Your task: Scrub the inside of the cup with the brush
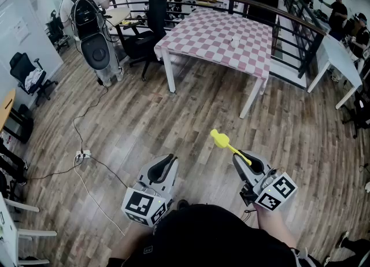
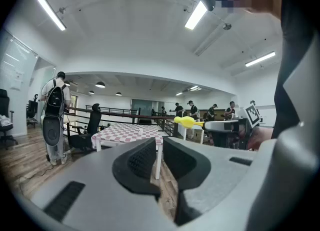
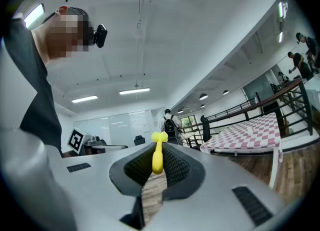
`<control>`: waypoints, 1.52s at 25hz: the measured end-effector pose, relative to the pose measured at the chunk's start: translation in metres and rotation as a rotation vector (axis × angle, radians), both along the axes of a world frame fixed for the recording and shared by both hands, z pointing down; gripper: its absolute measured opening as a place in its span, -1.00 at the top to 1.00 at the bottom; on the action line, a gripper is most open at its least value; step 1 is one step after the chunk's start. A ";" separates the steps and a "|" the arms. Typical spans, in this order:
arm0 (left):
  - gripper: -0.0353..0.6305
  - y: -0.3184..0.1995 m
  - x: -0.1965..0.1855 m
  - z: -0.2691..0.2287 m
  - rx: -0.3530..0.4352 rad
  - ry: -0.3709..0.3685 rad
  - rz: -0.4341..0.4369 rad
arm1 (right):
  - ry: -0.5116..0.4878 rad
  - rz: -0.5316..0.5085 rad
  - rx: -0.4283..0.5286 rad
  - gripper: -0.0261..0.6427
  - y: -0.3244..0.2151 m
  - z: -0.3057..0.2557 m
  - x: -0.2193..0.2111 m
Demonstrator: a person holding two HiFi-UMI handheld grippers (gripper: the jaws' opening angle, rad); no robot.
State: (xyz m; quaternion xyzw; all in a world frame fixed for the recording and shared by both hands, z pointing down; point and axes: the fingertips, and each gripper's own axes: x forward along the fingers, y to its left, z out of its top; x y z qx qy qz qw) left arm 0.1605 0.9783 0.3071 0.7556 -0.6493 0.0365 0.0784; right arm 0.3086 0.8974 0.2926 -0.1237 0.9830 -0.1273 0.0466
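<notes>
I stand on a wooden floor, well back from the table [image 1: 191, 43] with the pink checkered cloth. A small white cup [image 1: 235, 41] stands on that table; it also shows as a speck in the left gripper view [image 2: 140, 132] and the right gripper view [image 3: 250, 131]. My right gripper [image 1: 245, 164] [image 3: 158, 150] is shut on the handle of a yellow brush [image 1: 222, 140] [image 3: 157, 161], whose head points forward and up. The left gripper [image 1: 163, 167] [image 2: 160, 147] is held beside it at waist height, its jaws together with nothing between them. The left gripper view also catches the brush [image 2: 186, 121].
A person with a backpack [image 1: 81, 6] stands at the far left by black office chairs [image 1: 144, 29]. A cable and power strip [image 1: 81, 156] lie on the floor to my left. A railing [image 1: 231, 0] runs behind the table. A white table [image 1: 338, 58] and people are at the right.
</notes>
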 end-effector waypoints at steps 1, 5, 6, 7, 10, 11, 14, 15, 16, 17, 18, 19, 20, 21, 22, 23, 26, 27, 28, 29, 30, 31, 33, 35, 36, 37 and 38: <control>0.74 0.000 -0.001 0.001 0.000 -0.001 0.001 | 0.002 0.001 0.000 0.79 0.000 0.001 -0.001; 0.74 0.000 -0.003 0.004 -0.001 -0.001 0.005 | 0.010 0.002 -0.001 0.79 0.000 0.004 -0.003; 0.74 0.000 -0.003 0.004 -0.001 0.001 0.007 | 0.011 0.002 -0.002 0.79 0.001 0.004 -0.004; 0.74 0.000 -0.004 0.004 -0.002 0.003 0.008 | 0.013 0.003 -0.003 0.79 0.001 0.004 -0.006; 0.74 0.001 -0.008 0.006 -0.006 0.009 0.014 | 0.020 0.020 -0.016 0.79 -0.001 0.006 -0.010; 0.74 0.001 -0.009 0.008 -0.006 0.011 0.016 | 0.021 0.024 -0.022 0.79 -0.002 0.007 -0.011; 0.74 0.002 -0.014 0.011 -0.005 0.015 0.018 | 0.014 0.024 -0.032 0.79 -0.002 0.009 -0.016; 0.74 0.003 -0.016 0.012 -0.004 0.016 0.018 | 0.012 0.025 -0.036 0.79 -0.002 0.009 -0.018; 0.74 0.004 -0.019 0.012 -0.003 0.017 0.017 | 0.010 0.027 -0.041 0.79 -0.002 0.009 -0.021; 0.74 0.004 -0.022 0.012 -0.001 0.018 0.017 | 0.008 0.030 -0.046 0.79 -0.003 0.009 -0.024; 0.74 0.005 -0.026 0.012 0.001 0.019 0.016 | 0.006 0.032 -0.051 0.79 -0.004 0.010 -0.028; 0.74 0.006 -0.030 0.013 0.003 0.020 0.015 | 0.005 0.034 -0.056 0.79 -0.004 0.010 -0.031; 0.74 0.008 -0.035 0.014 0.004 0.023 0.014 | 0.005 0.035 -0.060 0.79 -0.004 0.011 -0.035; 0.74 0.010 -0.040 0.015 0.004 0.026 0.011 | 0.005 0.036 -0.063 0.79 -0.004 0.011 -0.040; 0.74 0.012 -0.046 0.016 0.005 0.028 0.009 | 0.006 0.037 -0.063 0.79 -0.003 0.012 -0.045; 0.74 0.014 -0.053 0.017 0.007 0.029 0.007 | 0.009 0.037 -0.062 0.79 -0.003 0.012 -0.051; 0.74 0.018 -0.073 0.020 0.007 0.020 0.000 | 0.021 0.041 -0.052 0.79 -0.003 0.012 -0.066; 0.74 0.019 -0.079 0.021 0.004 0.017 -0.001 | 0.022 0.042 -0.051 0.79 -0.002 0.011 -0.071; 0.74 0.018 -0.085 0.022 0.000 0.017 -0.002 | 0.022 0.043 -0.052 0.79 -0.002 0.011 -0.075; 0.74 0.016 -0.089 0.023 0.000 0.021 -0.002 | 0.023 0.044 -0.055 0.79 -0.003 0.012 -0.078; 0.74 0.013 -0.094 0.023 0.002 0.025 -0.003 | 0.025 0.043 -0.061 0.79 -0.005 0.013 -0.081; 0.74 0.008 -0.097 0.024 0.006 0.027 -0.004 | 0.027 0.043 -0.066 0.79 -0.009 0.016 -0.084; 0.74 -0.006 -0.105 0.027 0.011 0.030 -0.006 | 0.026 0.041 -0.078 0.79 -0.022 0.023 -0.092; 0.74 -0.025 -0.112 0.032 0.006 0.031 -0.001 | 0.020 0.038 -0.089 0.79 -0.038 0.028 -0.100; 0.74 -0.036 -0.115 0.033 0.003 0.031 0.004 | 0.017 0.036 -0.095 0.79 -0.048 0.030 -0.105; 0.74 -0.048 -0.117 0.034 0.000 0.029 0.010 | 0.015 0.034 -0.100 0.79 -0.059 0.032 -0.109; 0.74 -0.061 -0.120 0.034 -0.004 0.025 0.017 | 0.013 0.032 -0.106 0.79 -0.071 0.034 -0.114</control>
